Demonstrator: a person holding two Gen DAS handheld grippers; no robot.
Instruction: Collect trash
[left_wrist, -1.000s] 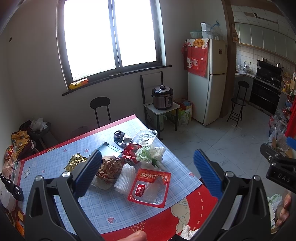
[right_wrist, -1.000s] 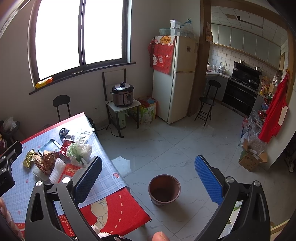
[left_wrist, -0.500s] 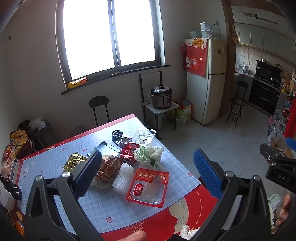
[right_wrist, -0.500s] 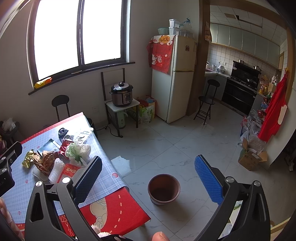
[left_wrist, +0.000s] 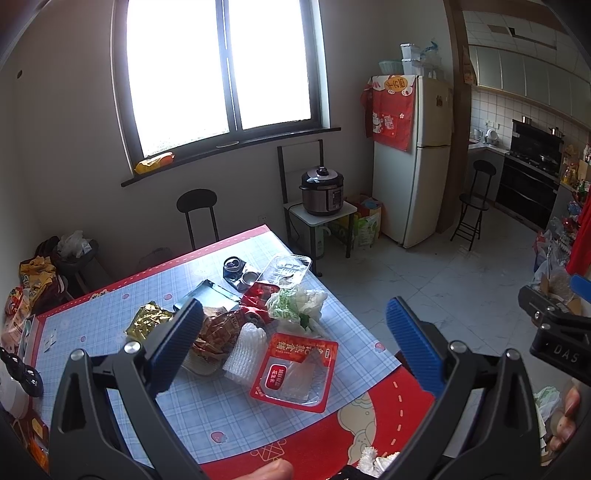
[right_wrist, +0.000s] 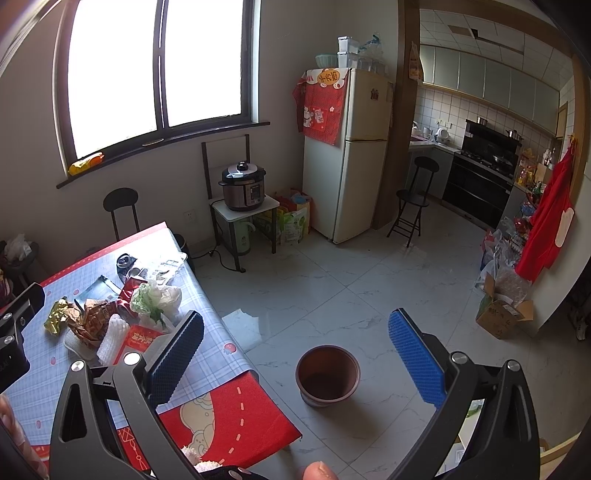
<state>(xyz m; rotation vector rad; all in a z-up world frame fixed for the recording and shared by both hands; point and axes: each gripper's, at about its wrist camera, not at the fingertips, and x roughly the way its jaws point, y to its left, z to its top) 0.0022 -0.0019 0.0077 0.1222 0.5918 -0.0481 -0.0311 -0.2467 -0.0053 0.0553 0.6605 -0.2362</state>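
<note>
The trash pile (left_wrist: 251, 325) — wrappers, a red tray (left_wrist: 295, 369), a plastic bag — lies on the table (left_wrist: 207, 406), untouched; the brown bin (right_wrist: 327, 374) on the floor looks empty. Left gripper (left_wrist: 295, 347) and right gripper (right_wrist: 295, 354) gape, holding nothing — collecting seems unstarted.

Each tool, the left gripper (left_wrist: 295, 349) and the right gripper (right_wrist: 295, 352), has two black, triangular cut-out arms with round silver screws near the tips. The fingers (left_wrist: 412, 349) carry blue, finely ribbed pads. In the left wrist view, the right gripper's black body bears white letters "DAS".
</note>
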